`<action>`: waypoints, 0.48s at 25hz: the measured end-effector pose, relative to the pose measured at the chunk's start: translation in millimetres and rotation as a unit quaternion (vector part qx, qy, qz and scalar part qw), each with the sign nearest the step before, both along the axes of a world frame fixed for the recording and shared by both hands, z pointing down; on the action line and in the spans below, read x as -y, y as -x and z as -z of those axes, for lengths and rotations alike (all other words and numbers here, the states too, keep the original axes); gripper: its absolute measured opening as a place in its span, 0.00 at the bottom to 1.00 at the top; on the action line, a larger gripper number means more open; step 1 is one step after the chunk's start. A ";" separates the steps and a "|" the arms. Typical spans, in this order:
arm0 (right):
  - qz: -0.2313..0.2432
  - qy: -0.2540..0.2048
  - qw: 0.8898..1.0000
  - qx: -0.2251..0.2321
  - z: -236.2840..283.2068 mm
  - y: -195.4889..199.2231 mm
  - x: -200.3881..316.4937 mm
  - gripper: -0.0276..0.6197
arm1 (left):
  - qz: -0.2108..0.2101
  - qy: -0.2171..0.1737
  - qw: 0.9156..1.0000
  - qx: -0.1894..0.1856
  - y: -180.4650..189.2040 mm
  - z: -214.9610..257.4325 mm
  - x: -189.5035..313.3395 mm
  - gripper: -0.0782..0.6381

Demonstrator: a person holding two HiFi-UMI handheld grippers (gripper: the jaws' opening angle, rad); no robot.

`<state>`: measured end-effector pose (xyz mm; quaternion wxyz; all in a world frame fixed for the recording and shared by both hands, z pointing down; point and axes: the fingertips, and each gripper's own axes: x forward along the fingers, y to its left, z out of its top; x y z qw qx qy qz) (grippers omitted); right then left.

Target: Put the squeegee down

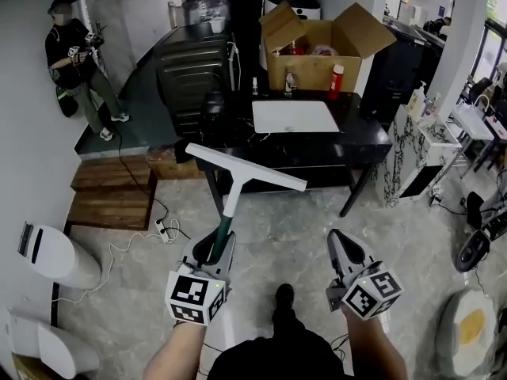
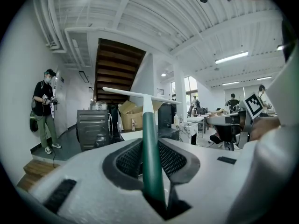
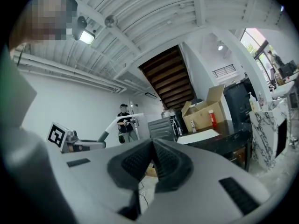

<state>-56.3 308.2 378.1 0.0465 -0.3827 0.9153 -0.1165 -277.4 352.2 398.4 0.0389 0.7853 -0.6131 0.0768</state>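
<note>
One squeegee is in play. The left gripper, at seven o'clock in the head view, has its jaws clamped on the green handle. The white blade hangs in the air toward eleven o'clock, short of the black table at twelve o'clock. The right gripper, at five o'clock, has its jaws pressed together on nothing.

The grip sits low on the handle with the wide blade far out, so I judge the tool could swivel or slip in the pads if it is swung fast. On the way down, the blade's ends could catch the table edge. They could also sweep into the red bottle at one o'clock and tip it. Letting go above the surface would drop the tool with a clatter. A cable loops across the floor at nine o'clock and could snag a foot.

Counted: one squeegee, two grippers, one table, one white board on it, one cardboard box, one red bottle beside the box, and one person standing at ten o'clock.
</note>
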 end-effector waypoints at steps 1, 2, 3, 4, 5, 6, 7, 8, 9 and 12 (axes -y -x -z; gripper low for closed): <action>0.001 0.002 1.000 0.001 -2.2 2.6 11.5 0.05 | 0.002 0.002 1.000 0.000 2.6 -2.1 10.4 0.24; 0.003 0.004 1.000 0.001 -4.6 4.6 23.6 0.05 | 0.003 0.005 1.000 0.000 4.8 -4.3 21.9 0.24; 0.005 0.006 1.000 0.001 -7.1 6.2 36.4 0.05 | 0.004 0.007 1.000 0.000 6.4 -6.5 34.3 0.24; 0.006 0.007 1.000 0.001 -9.3 7.2 50.2 0.05 | 0.006 0.009 1.000 0.000 7.3 -8.5 47.8 0.24; 0.008 0.008 1.000 0.000 -10.6 7.8 65.4 0.05 | 0.007 0.011 1.000 0.001 7.4 -10.2 62.6 0.24; 0.009 0.009 1.000 0.000 -11.5 7.8 82.0 0.05 | 0.007 0.013 1.000 0.001 6.7 -11.3 78.6 0.24; 0.009 0.011 1.000 0.001 -12.5 7.5 99.4 0.05 | 0.007 0.015 1.000 0.001 5.4 -12.0 95.2 0.24; 0.009 0.014 1.000 0.000 -14.0 7.0 116.8 0.05 | 0.006 0.017 1.000 0.002 3.7 -12.8 111.9 0.24; 0.008 0.017 1.000 -0.001 -16.0 6.5 133.7 0.05 | 0.005 0.020 1.000 0.003 1.5 -13.9 128.2 0.24; 0.006 0.022 1.000 -0.007 -23.4 3.2 182.7 0.05 | -0.004 0.028 1.000 0.006 -6.7 -18.1 177.1 0.24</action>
